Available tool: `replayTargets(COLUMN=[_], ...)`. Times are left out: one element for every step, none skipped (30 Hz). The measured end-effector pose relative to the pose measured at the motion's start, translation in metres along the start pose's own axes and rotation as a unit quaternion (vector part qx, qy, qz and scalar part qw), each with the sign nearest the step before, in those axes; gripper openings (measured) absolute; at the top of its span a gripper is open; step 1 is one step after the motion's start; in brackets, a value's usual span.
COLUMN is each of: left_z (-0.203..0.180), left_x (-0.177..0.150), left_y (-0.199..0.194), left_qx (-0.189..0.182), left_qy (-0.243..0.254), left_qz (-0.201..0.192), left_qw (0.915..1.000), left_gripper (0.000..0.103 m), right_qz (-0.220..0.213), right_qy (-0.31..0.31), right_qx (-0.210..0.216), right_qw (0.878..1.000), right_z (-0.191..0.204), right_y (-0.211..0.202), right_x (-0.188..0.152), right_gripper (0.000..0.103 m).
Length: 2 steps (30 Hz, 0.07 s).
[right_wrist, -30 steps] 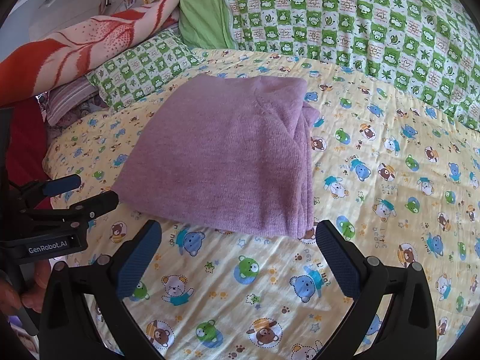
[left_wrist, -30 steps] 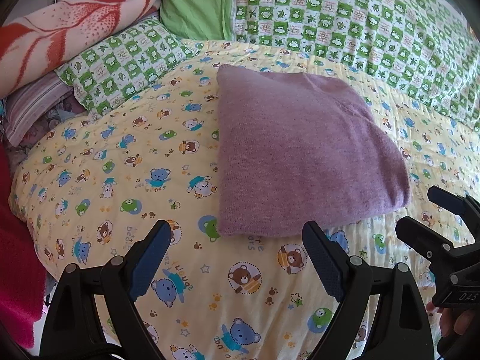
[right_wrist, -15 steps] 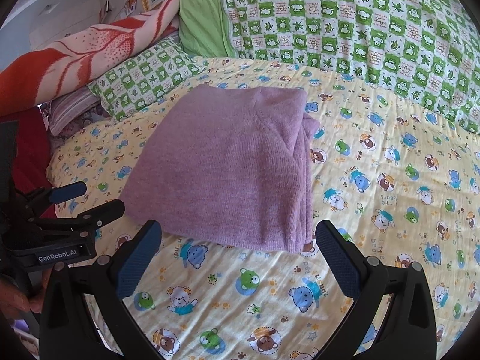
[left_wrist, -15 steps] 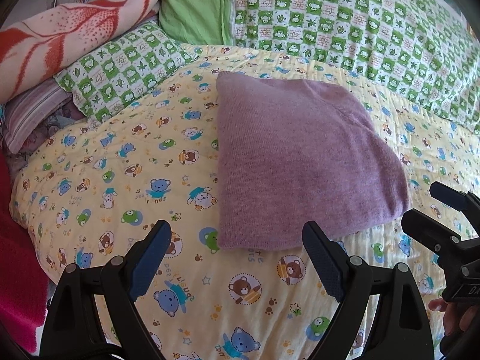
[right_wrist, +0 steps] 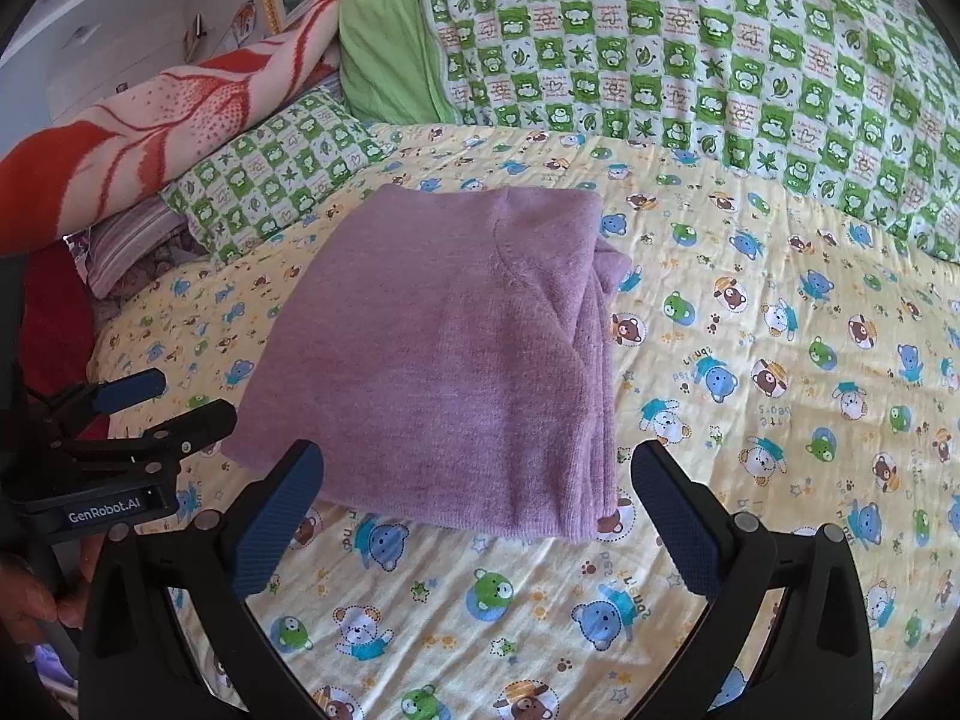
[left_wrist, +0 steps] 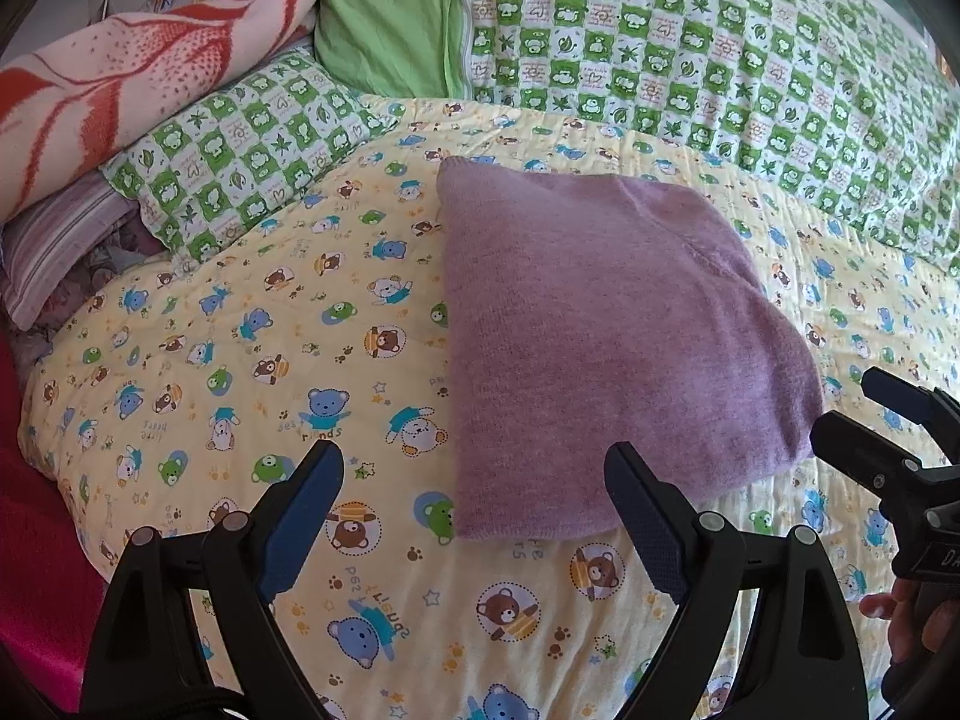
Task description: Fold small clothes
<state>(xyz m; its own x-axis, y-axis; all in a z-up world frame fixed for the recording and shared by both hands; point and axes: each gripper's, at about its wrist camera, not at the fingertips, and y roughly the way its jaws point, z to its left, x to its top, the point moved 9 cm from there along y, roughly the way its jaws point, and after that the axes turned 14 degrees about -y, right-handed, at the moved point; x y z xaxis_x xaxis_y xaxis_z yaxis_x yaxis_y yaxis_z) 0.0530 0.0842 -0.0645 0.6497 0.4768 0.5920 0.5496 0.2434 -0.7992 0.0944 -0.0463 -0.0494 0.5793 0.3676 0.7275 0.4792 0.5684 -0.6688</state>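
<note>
**Folded sweater resting on the bed, both grippers standing off**

Bedding with a cartoon-bear print [right_wrist: 750,312] is carrying the purple sweater [right_wrist: 456,354], which is lying near the middle of it as a flat, roughly square bundle. Its layered open edges are facing the right side, the smooth fold is running along the left, and its slightly longer axis is pointing from the near edge toward the green checked pillows [right_wrist: 690,60].

The left gripper [left_wrist: 474,510] and the right gripper [right_wrist: 477,498] are both hovering just short of the near hem, jaws spread wide and gripping nothing.

Judging from this, the fold is looking finished or nearly so (one more halving is possible). Doing it well would mean pinching both near corners evenly, lifting all layers together, so the stacked right edge is not sliding apart.
</note>
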Motion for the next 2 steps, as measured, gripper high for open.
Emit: replayTargets(left_z=[0.0006, 0.0013], left_x=[-0.0001, -0.0002], left_y=[0.0008, 0.002], left_qx=[-0.001, -0.003], left_qy=[0.0, -0.001], left_qz=[0.002, 0.004], left_qw=[1.0, 1.0], left_gripper=[0.09, 0.09], right_qz=[0.0, 0.001], right_qy=[0.0, 0.001], right_qx=[-0.001, -0.002], right_qw=[1.0, 1.0], right_z=[-0.001, -0.0014], right_y=[0.0005, 0.0014], right_x=[0.0001, 0.0005], right_gripper=[0.102, 0.102])
